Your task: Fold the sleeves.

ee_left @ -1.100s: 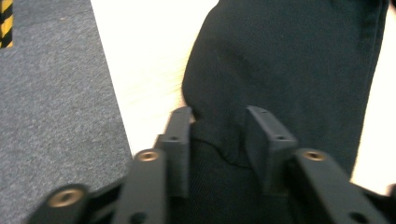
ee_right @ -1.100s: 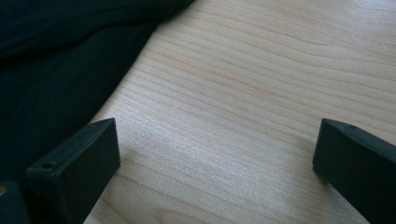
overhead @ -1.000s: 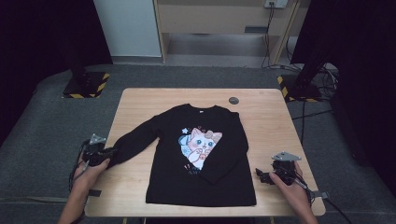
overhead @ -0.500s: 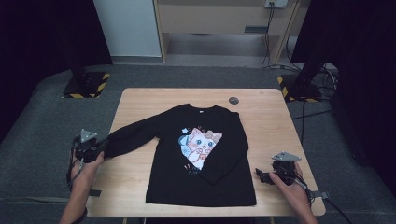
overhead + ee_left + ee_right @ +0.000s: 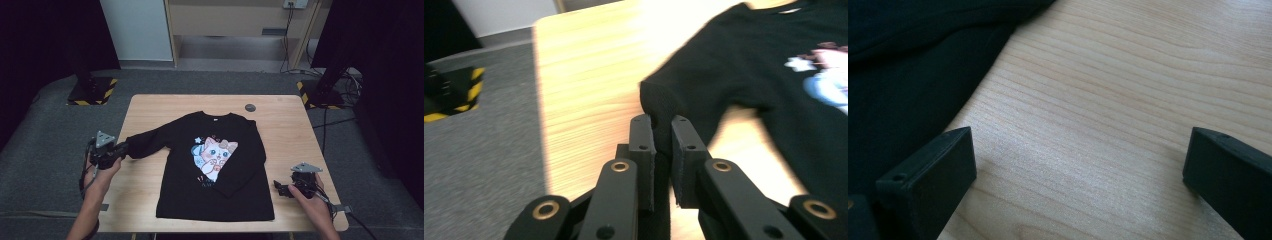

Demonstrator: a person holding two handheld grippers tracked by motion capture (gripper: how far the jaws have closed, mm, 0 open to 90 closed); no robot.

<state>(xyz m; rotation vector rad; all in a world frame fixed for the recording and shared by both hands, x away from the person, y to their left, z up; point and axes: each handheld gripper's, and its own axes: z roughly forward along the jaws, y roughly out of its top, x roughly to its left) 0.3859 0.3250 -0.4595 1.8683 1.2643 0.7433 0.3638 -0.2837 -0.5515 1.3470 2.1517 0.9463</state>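
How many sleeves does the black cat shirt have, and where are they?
2. One sleeve stretches out to the table's left edge, its cuff pinched in the left hand-held gripper. The other sleeve is folded across the shirt's right side.

Pinched between the matt black plastic jaws of the left gripper (image 5: 663,135), the black sweatshirt (image 5: 744,70) looks soft, matt knit cloth, while the table (image 5: 1128,100) beneath shows smooth, pale, faintly sheened wood grain.

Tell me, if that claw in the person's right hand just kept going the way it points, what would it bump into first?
Probably the black long-sleeved sweatshirt: the open right claw points at its lower edge across bare light wooden table, though depth is uncertain.
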